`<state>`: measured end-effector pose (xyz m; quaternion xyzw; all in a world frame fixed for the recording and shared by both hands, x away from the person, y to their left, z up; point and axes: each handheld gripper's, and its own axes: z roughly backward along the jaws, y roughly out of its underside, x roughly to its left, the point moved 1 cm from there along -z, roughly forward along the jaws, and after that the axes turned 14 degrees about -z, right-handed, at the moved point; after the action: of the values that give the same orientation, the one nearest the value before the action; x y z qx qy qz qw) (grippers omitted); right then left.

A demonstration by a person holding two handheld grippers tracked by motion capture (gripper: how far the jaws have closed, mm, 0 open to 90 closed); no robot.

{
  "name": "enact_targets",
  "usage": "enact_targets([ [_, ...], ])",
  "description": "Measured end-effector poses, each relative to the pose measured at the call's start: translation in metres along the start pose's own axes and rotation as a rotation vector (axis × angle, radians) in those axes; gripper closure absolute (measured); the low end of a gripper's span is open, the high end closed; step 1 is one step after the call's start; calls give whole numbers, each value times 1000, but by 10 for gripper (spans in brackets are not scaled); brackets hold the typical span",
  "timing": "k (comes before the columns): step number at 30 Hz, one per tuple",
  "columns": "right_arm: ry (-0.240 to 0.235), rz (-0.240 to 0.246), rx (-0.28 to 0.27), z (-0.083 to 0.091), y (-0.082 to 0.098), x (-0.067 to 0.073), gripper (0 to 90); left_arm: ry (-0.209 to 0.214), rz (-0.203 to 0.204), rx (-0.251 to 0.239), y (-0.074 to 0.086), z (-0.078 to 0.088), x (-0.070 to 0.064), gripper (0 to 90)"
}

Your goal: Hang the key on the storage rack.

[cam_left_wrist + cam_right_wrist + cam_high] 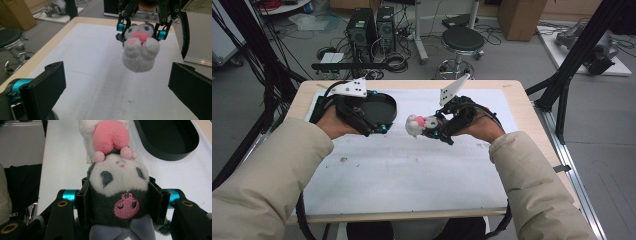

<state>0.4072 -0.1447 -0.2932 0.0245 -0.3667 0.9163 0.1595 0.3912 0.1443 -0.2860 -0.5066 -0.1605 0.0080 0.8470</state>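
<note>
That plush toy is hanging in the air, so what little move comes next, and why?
Probably a short carry toward the black tray, then a lowering into it. The right hand-held gripper is clamped on the plush toy by its head, clear of the table, and the tray sits empty close by. The left hand-held gripper is open and holds nothing.

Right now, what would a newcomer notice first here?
The white plush toy with a pink heart, clamped by its dark head in the right gripper and held above the white table mat. Next, the black oval tray at the left gripper, whose jaws stand open.
</note>
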Motion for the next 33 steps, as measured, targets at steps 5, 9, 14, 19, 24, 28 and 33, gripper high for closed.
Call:
enact_targets([
  [5, -3, 4, 2, -3, -4, 2, 463, 65, -23, 23, -6, -20, -3, 17],
  [9, 1, 11, 6, -5, -4, 3, 463, 117, -44, 55, -9, -35, -7, 17],
  [14, -2, 12, 18, -7, -5, 5, 463, 154, -44, 59, -11, -49, -12, 17],
  [19, -3, 21, 25, -9, -5, 6, 463, 170, -40, 79, -10, -58, -15, 17],
  [24, -10, 28, 26, -10, -6, 7, 463, 189, -35, 108, -9, -61, -17, 54],
  [28, -13, 38, 28, -11, -6, 8, 463, 203, -40, 130, -8, -62, -17, 133],
  [33, -17, 46, 32, -11, -6, 9, 462, 214, -73, 143, -8, -62, -18, 339],
])
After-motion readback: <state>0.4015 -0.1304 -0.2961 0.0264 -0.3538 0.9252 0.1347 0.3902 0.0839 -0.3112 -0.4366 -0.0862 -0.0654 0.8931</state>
